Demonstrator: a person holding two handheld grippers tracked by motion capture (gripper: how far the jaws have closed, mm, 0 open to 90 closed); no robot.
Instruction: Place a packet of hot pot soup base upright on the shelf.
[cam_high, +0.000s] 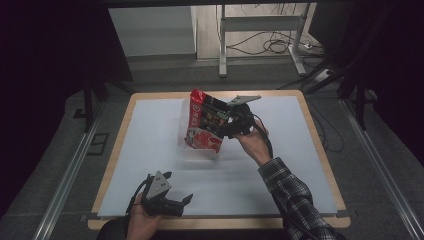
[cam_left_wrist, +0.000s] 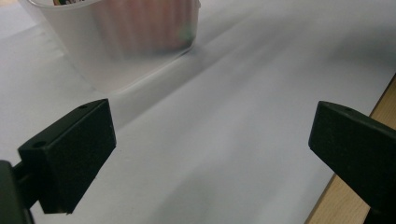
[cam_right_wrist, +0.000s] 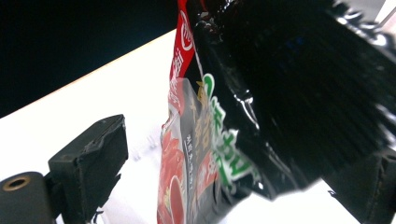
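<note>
One snack bag (cam_high: 204, 125) is standing in the clear tub (cam_high: 184, 145) — right gripper (cam_high: 225, 122) spreading off it at three o'clock; next, backing away. Left gripper (cam_high: 177, 202) is idling, spread.

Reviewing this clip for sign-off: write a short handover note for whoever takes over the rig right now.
Right hand-held gripper: jaws open around the red-and-black snack bag, pads apparently off it.
Left hand-held gripper: open, empty, low near the table's front edge.
Bag stands tilted in the clear plastic tub at mid-table on the white mat.
Done: bag is in the tub.
Left: probably back the right gripper away and check the bag stays put.
</note>
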